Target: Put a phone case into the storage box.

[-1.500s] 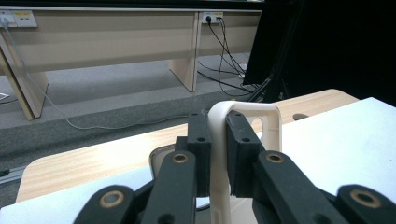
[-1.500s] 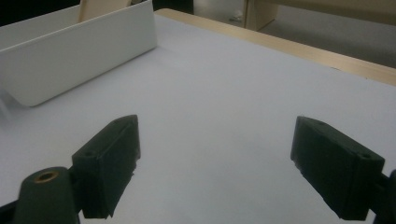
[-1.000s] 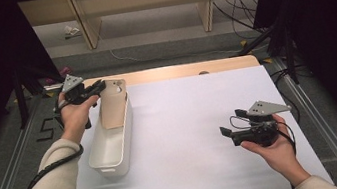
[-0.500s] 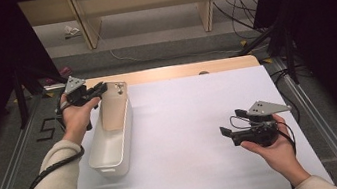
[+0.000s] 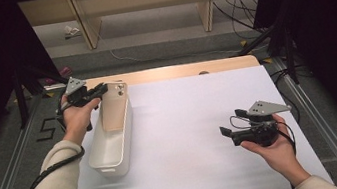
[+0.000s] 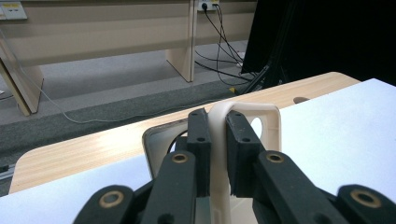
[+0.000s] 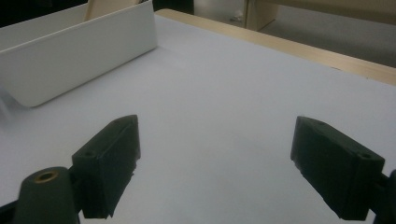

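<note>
Nearest the camera: right gripper (image 5: 227, 134) held low over the white table sheet (image 5: 200, 120) by the right hand (image 5: 273, 147), jaws spread wide apart with nothing between them, well clear of everything else. Over on the left side: long white rectangular plastic bin (image 5: 113, 143) lying lengthwise on the sheet, with a beige plastic insert panel with a handle cutout (image 5: 114, 110) standing tilted at the bin's far end. Left gripper (image 6: 218, 140) clamped tight on the top edge of that beige panel, jaws pinched together right at the arch of the handle loop. Looks like lifting or reseating the panel in the bin, going by the grip. To do that well: probably worth keeping the pull straight along the panel's own tilt rather than twisting, since a pinch on a thin edge like that could slip or lever the whole bin up off the sheet. Might help to bring the idle right gripper over to steady the bin's near end, but that's a guess. Contents: apart from the panel, bin looks bare inside as far as visible in the high view; the far end behind the panel is hidden, so can't tell there. Farther back: pale wooden table edge (image 5: 178, 70), then grey floor with loose cables (image 5: 239, 8).
</note>
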